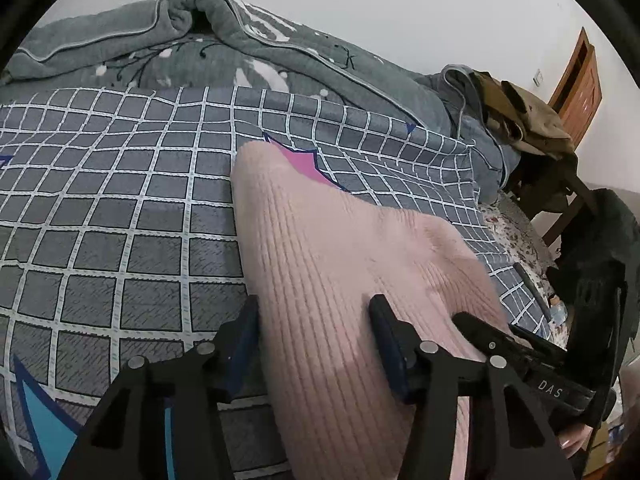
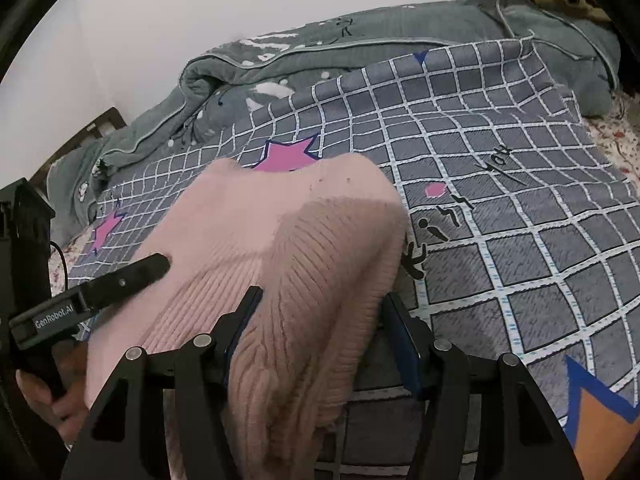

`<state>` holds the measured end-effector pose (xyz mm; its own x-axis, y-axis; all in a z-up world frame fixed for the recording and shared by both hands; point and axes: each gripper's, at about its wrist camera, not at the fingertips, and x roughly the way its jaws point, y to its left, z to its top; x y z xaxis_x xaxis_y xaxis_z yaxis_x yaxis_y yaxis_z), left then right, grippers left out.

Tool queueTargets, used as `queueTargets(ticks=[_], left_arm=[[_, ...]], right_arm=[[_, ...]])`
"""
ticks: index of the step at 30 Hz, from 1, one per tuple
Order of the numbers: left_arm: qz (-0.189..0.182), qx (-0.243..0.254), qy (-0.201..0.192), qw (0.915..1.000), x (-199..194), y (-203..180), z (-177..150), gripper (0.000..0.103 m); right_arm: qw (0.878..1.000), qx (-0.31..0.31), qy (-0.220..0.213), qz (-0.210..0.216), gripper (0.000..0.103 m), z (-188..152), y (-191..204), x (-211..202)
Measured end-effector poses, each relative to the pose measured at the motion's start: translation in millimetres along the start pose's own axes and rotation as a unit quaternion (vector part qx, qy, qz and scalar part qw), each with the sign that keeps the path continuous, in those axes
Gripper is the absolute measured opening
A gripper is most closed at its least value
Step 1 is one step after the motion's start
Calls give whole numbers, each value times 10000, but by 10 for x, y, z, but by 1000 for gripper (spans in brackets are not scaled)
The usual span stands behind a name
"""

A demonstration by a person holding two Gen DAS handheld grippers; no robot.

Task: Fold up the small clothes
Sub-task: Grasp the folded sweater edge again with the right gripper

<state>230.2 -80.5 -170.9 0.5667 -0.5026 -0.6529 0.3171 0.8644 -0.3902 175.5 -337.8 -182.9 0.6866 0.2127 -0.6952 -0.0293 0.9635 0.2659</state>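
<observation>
Both grippers' jaws straddle, unclamped, a pink knit garment on a grid-checked bedsheet beside a white wall.

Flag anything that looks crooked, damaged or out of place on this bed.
Nothing looks damaged or spilled. The pink ribbed knit garment lies bunched and lopsided on the grey checked bedsheet, one layer doubled over unevenly. Behind it, the grey-green quilt is heaped, not spread.
</observation>
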Motion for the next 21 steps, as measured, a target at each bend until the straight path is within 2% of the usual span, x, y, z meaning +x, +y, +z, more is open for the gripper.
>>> queueTargets(ticks=[4, 5, 6, 9, 11, 14, 21], left_arm=[[1, -15, -98, 10000, -22, -5, -3, 39], [1, -1, -116, 9999, -26, -13, -2, 37], [6, 22, -149, 9999, -35, -25, 0, 35], [-35, -20, -274, 9996, -76, -29, 9, 33], [-147, -125, -355, 9992, -121, 7, 33, 32], [-313, -295, -514, 9978, -205, 87, 69, 31], [-76, -394, -732, 9965, -436, 351, 183, 31]], right_arm=[[9998, 87, 55, 186, 59, 10, -21, 36], [9997, 89, 61, 237, 56, 15, -21, 39], [9993, 89, 72, 344, 46, 20, -16, 38], [9989, 62, -55, 456, 34, 32, 52, -13], [9989, -18, -243, 392, 31, 32, 127, -68], [9974, 104, -436, 556, 29, 91, 174, -156], [9942, -20, -598, 891, 29, 278, 541, -122]])
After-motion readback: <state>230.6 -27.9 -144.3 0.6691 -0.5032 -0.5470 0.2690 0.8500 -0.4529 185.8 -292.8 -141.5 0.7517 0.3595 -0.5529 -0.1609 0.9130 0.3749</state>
